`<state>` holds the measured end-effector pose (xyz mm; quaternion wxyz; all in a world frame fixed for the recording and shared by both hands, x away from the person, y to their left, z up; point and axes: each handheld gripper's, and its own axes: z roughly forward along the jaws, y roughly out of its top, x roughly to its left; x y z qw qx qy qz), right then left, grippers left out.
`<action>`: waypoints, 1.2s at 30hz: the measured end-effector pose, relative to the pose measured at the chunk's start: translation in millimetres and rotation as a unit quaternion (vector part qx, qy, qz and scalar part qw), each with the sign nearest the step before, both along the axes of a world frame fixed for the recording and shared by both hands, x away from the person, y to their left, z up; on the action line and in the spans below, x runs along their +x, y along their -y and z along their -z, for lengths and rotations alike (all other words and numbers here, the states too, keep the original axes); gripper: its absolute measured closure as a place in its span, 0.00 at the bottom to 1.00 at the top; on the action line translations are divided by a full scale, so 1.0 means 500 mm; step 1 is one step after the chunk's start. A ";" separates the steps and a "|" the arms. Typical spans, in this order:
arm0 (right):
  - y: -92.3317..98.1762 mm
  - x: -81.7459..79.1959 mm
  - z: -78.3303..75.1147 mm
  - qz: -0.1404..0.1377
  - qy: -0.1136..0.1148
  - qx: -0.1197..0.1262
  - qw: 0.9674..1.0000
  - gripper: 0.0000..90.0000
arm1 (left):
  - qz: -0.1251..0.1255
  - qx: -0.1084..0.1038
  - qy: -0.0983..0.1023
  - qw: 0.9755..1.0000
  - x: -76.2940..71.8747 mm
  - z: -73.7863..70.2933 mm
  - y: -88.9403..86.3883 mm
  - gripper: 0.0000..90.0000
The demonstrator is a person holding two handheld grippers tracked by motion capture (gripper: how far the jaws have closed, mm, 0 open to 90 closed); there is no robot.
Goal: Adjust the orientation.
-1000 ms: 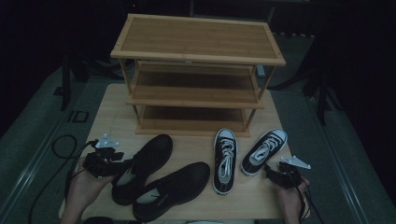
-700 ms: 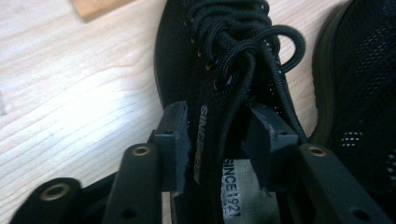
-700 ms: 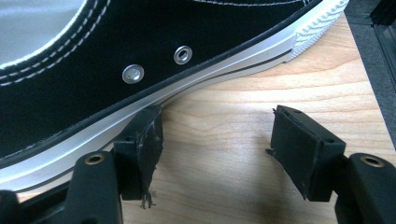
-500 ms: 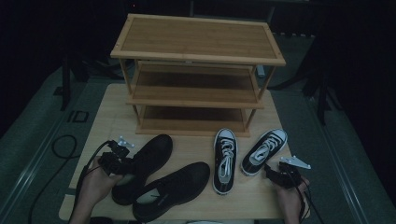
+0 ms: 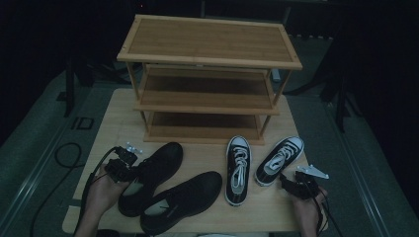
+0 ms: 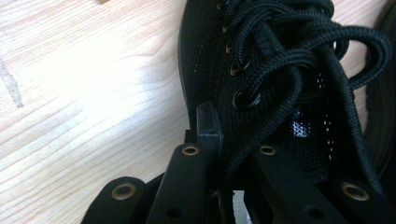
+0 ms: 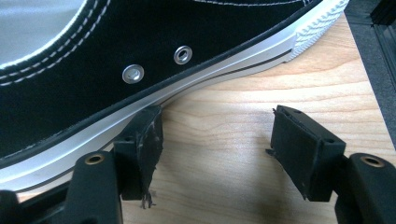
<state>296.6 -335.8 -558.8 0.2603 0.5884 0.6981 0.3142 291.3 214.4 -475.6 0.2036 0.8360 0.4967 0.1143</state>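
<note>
Left tool (image 5: pixel 129 167): jaws just drawn together, now clamped on the side wall of the black lace-up shoe (image 5: pixel 150 176) near its eyelets; in the left gripper view, one pad outside the upper, laces bunched just ahead.
Right tool (image 5: pixel 290 180): jaws apart, nothing between them; in the right gripper view, left pad (image 7: pixel 142 144) close against the white sole edge of the right sneaker (image 7: pixel 140 60), right pad (image 7: pixel 303 149) over bare wood.
Black lace-up shoe: lying on the surface (image 5: pixel 113 113) at front left, toe toward the rack, heel end at the left tool; whether lifted off the wood yet, cannot tell.
Second black shoe (image 5: pixel 182 201): lying just beside and in front of the first, touching or nearly so, untouched by either tool.
Left sneaker (image 5: pixel 238 168): lying flat in front of the rack, toe toward it, apart from both tools.
Right sneaker: angled toward the rack's right leg, heel end near the right tool.
Shoe rack (image 5: pixel 210 74): three wooden shelves, all bare.
Done so far: grip taken on one black shoe, judging by the closed jaws.
Left to do: probably all four shoes to the shelves; none placed yet.
</note>
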 end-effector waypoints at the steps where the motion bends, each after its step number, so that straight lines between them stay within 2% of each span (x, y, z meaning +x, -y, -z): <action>1: 0.000 0.000 0.000 0.000 0.000 0.000 1.000 0.37 | 0.001 -0.003 0.000 1.000 0.001 -0.001 0.000 0.98; 11: 0.000 0.000 0.000 0.000 0.000 0.000 1.000 0.37 | -0.001 -0.018 0.015 1.000 0.036 -0.022 0.024 0.98; 15: 0.000 0.000 0.000 0.000 0.000 0.000 1.000 0.37 | -0.005 -0.028 0.026 0.999 0.060 -0.033 0.037 0.98; 20: 0.000 0.000 0.000 0.000 0.000 0.000 1.000 0.37 | -0.013 -0.028 0.038 0.999 0.097 -0.044 0.060 0.98; 27: 0.000 0.000 0.000 0.000 0.000 0.000 1.000 0.37 | -0.032 -0.035 0.047 0.998 0.152 -0.042 0.083 0.98; 28: 0.000 0.000 0.000 0.000 0.000 0.000 1.000 0.37 | -0.032 -0.035 0.047 0.998 0.152 -0.042 0.083 0.98; 29: 0.000 0.000 0.000 0.000 0.000 0.000 1.000 0.37 | -0.036 -0.034 0.048 0.998 0.165 -0.041 0.089 0.98; 36: 0.000 0.000 0.000 0.000 0.000 0.000 1.000 0.37 | -0.048 -0.030 0.057 0.997 0.200 -0.034 0.110 0.98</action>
